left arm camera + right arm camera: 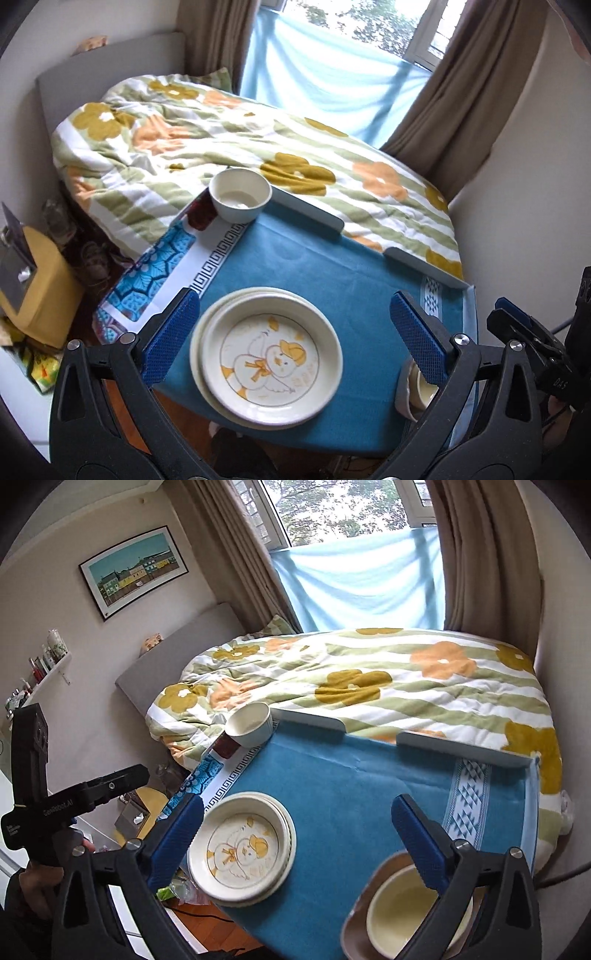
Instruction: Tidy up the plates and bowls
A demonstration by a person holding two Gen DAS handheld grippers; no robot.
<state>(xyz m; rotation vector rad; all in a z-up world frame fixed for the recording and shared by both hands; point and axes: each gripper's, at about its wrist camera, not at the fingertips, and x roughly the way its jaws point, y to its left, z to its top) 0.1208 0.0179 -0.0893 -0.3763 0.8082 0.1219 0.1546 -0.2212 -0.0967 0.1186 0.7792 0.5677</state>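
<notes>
A cream plate with a duck drawing (271,356) lies on top of a larger cream plate at the near edge of the blue-clothed table (314,258); it also shows in the right wrist view (242,851). A white bowl (240,197) stands at the table's far left corner, also in the right wrist view (249,723). A cream bowl sits inside a brownish-grey bowl (399,919) at the near right; it shows partly in the left wrist view (415,391). My left gripper (295,332) is open above the plates. My right gripper (297,840) is open, its right finger over the nested bowls.
A bed with a flowered quilt (229,147) lies just beyond the table. Two grey rails (461,747) edge the table's far side. A yellow box (37,284) and clutter stand on the floor at the left. The right gripper's body (535,332) is close at my right.
</notes>
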